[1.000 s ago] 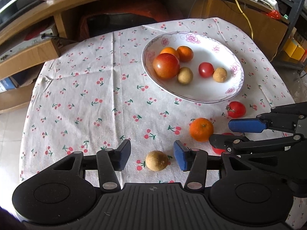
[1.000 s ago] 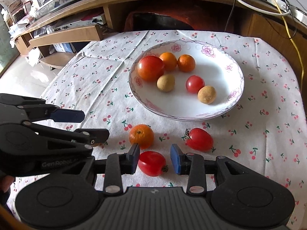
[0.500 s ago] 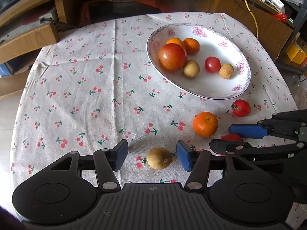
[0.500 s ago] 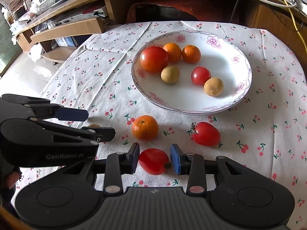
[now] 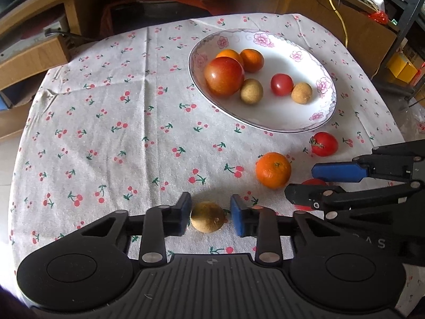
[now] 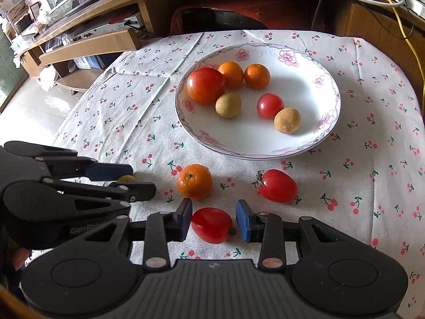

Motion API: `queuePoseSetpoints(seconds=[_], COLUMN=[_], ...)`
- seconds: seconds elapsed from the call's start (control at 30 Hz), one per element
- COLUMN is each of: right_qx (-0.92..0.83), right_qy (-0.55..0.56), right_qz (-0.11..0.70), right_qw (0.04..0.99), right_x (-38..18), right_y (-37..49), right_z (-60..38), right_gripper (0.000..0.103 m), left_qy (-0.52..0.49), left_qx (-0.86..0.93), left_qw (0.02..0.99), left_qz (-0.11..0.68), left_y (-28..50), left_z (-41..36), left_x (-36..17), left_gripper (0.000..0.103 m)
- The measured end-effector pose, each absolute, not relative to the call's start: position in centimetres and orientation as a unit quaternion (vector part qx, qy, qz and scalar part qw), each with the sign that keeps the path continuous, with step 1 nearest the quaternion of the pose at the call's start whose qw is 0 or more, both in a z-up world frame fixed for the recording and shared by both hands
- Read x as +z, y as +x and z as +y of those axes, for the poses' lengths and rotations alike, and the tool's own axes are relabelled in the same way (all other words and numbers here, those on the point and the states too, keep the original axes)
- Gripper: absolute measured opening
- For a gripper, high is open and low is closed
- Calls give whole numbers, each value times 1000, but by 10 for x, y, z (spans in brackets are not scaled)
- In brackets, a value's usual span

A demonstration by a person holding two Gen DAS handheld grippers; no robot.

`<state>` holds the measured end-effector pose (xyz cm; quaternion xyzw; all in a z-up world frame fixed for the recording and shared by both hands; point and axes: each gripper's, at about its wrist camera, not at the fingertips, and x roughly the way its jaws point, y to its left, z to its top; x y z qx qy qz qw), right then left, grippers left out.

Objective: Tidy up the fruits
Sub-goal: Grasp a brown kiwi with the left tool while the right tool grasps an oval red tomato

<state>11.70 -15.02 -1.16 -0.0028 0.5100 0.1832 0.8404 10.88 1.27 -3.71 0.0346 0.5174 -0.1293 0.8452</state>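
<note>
Tablecloth (image 5: pixel 111 122) with cherry print, wooden shelves (image 6: pixel 87 45) behind.

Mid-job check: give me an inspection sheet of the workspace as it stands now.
Surface: cherry-print tablecloth, creased.
Job's things: plate holds six fruits; on the cloth lie a mandarin, a large tomato, a small tomato and a longan.
Clutter: nothing seen on the cloth.
Grippers: left gripper open, straddling the longan; right gripper open, straddling the small tomato.
Cables: yellow cable behind the table.
Surroundings: wooden shelving behind and to the left.
</note>
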Motion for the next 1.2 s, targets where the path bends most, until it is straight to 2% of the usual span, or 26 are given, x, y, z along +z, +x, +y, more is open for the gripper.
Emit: queuePoseSetpoints(seconds=[0.07,0.53,0.7,0.93,1.07,1.2], right_qx=[182,181,190,187,186,176], right_qy=[2,11,-5,-28,-31,-42], right_qz=[510,512,523,518,515,507], right_qw=[841,839,831,834,836,843], right_x=[-11,-8,-16,-15,-14,-13], right_y=[117,118,116,114,109,102], right_z=[-152,-157,-151,-146,-146,-144], right_gripper=[36,38,45,44,37,36], left_qy=[34,39,43,50,52,48], left_qx=[-131,-143,-147,-152,-153,-150], left_qw=[845,840,836,835,836,837], left_qz=[517,522,527,526,525,525], left_y=[108,82,81,83,83,82], left_z=[14,14,15,15,17,19], left_x=[-36,-31,-34,-37,-37,-35], left_gripper=[34,33,35,39,39,36])
